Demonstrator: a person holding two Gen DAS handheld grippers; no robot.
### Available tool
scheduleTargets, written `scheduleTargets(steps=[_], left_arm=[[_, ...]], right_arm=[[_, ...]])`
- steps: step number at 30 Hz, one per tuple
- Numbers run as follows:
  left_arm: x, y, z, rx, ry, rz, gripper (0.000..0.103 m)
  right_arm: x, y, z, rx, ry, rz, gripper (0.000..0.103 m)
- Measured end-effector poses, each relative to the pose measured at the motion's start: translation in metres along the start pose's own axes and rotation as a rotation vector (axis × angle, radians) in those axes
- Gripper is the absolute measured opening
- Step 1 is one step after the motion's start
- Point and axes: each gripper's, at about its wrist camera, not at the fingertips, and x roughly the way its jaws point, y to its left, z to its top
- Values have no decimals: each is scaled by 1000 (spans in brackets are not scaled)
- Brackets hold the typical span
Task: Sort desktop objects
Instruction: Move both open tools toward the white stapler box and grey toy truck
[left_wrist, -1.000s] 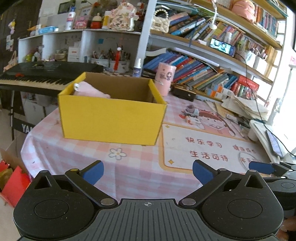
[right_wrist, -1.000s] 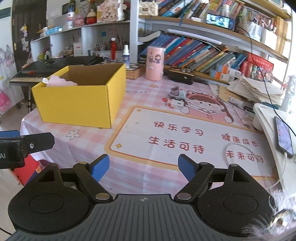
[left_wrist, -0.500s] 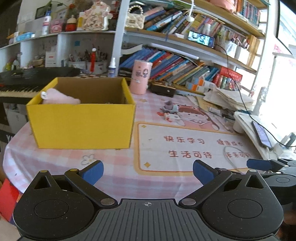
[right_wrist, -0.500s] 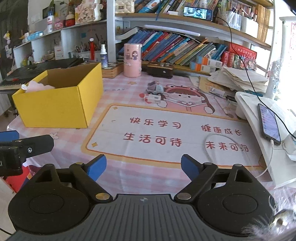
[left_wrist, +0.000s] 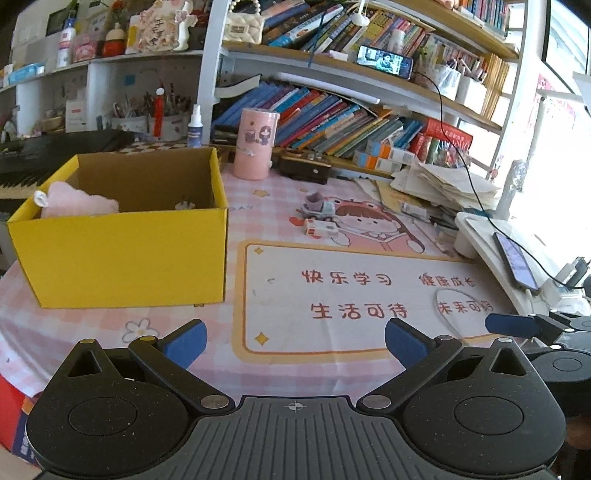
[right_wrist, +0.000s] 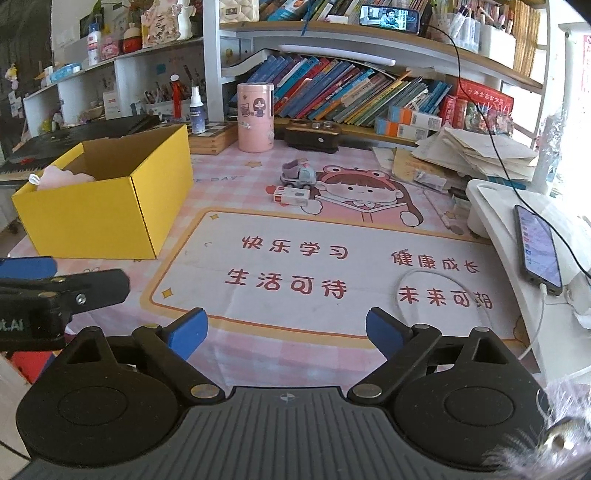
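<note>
Toy truck (right_wrist: 298, 174) and small box (right_wrist: 291, 195) sat mid-mat, unsorted | you swung both grippers from yellow box (right_wrist: 110, 206) toward them | right gripper (right_wrist: 286, 326) opening, empty; left gripper (left_wrist: 295, 341) spread, empty

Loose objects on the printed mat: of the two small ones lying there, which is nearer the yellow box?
The small white carton with a red end; the toy truck stands just behind it, farther from the yellow box.
</note>
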Motion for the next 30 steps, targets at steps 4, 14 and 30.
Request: scheduleTargets(steps=[4,14,30], left_arm=[[6,-7,4,20,-1,3,103],[22,-12,15,23,-3,31,103],[74,-32,39,-23,10,43,103]], right_arm=[[3,-2,3,-14,-5,19,93],[24,-16,12,-20,39,11,93],[68,-55,45,-65,76,-18,99]])
